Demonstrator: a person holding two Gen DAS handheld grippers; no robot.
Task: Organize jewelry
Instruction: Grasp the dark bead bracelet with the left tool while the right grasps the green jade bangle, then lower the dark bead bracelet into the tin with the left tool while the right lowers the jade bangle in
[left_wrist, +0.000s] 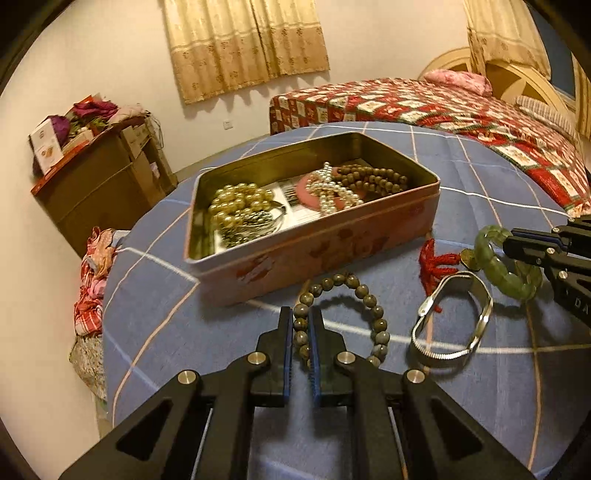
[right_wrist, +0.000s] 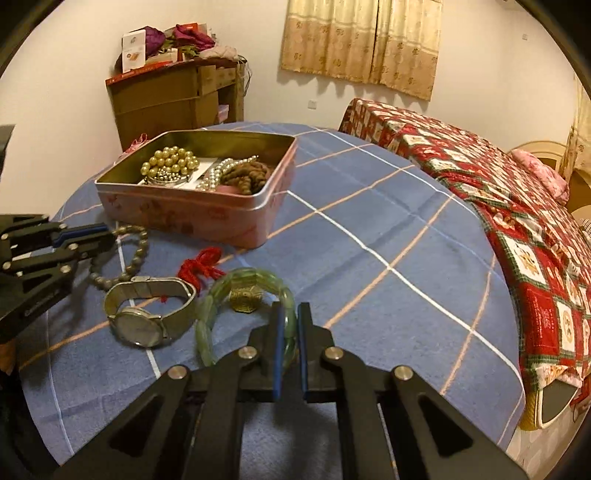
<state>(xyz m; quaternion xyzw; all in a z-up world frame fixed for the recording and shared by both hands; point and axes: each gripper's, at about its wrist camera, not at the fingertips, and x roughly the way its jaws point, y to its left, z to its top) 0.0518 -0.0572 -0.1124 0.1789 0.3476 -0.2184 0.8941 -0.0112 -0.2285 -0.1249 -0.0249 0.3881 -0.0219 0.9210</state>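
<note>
A pink tin box (left_wrist: 332, 251) (right_wrist: 207, 218) stands open on the blue checked cloth, holding pearl strands and brown beads. My left gripper (left_wrist: 301, 317) is shut on a grey-brown bead bracelet (left_wrist: 369, 302) in front of the tin; in the right wrist view it (right_wrist: 99, 240) grips the same bracelet (right_wrist: 136, 254). My right gripper (right_wrist: 290, 314) is shut on a green jade bangle (right_wrist: 207, 325), also seen from the left wrist (left_wrist: 495, 266). A silver watch (left_wrist: 458, 321) (right_wrist: 147, 314) lies between them, beside a red knotted cord (left_wrist: 434, 262) (right_wrist: 201, 267) with a brass charm (right_wrist: 245, 297).
The cloth covers a rounded table (right_wrist: 369, 258). A bed with a red patchwork quilt (right_wrist: 517, 229) runs along the right. A brown cabinet (right_wrist: 173, 99) piled with boxes stands by the far wall. Folded clothes (left_wrist: 96, 273) lie off the table's left edge.
</note>
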